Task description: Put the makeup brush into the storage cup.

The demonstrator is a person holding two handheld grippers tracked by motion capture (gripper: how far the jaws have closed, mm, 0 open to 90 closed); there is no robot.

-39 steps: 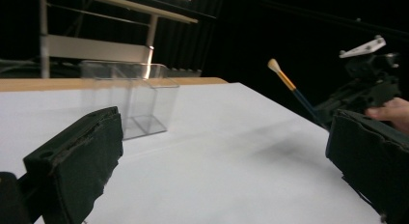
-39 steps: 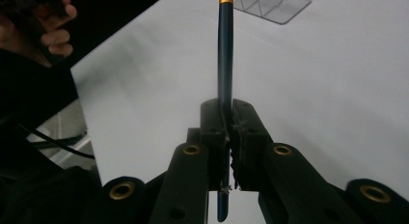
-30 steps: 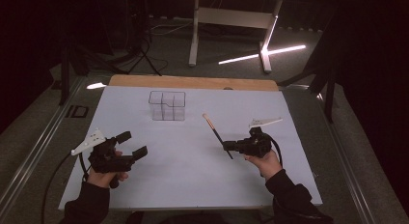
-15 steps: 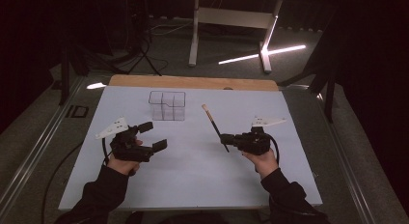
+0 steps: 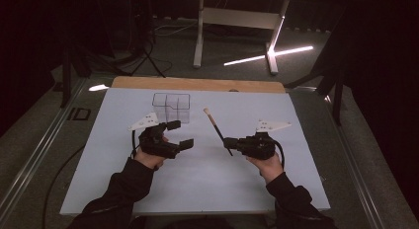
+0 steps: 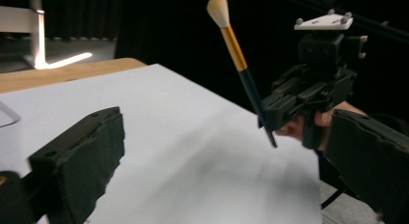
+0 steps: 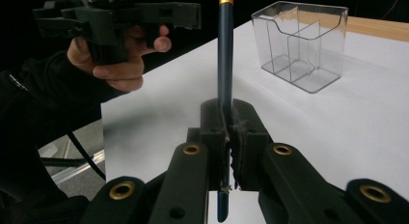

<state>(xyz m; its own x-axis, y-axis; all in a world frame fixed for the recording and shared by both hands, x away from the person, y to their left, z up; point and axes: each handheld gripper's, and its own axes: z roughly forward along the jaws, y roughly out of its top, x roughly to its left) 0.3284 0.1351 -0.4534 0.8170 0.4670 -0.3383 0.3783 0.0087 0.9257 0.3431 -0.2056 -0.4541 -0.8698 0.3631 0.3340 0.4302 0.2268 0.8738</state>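
A make-up brush (image 5: 216,125) with a dark blue handle, gold ferrule and pale bristles slants up from my right gripper (image 5: 228,142), which is shut on the lower handle. In the right gripper view the pads (image 7: 214,132) pinch the handle (image 7: 224,55) upright. My left gripper (image 5: 180,134) hovers over the white sheet, left of the brush, its jaws wide apart with nothing between them. The left gripper view looks between its own jaws (image 6: 222,171) at the brush (image 6: 238,60) and the right gripper (image 6: 267,113) beyond. A clear divided box (image 5: 171,106) stands just behind the left gripper.
A white sheet (image 5: 197,184) covers the table, with a wooden edge (image 5: 197,84) at the back. The clear box (image 7: 301,45) is empty. Dark floor, a white table frame (image 5: 237,21) and a light strip lie beyond the table.
My left gripper has moved from the sheet's left side toward the middle, closer to the clear box and the brush. The right gripper and the brush have stayed put.
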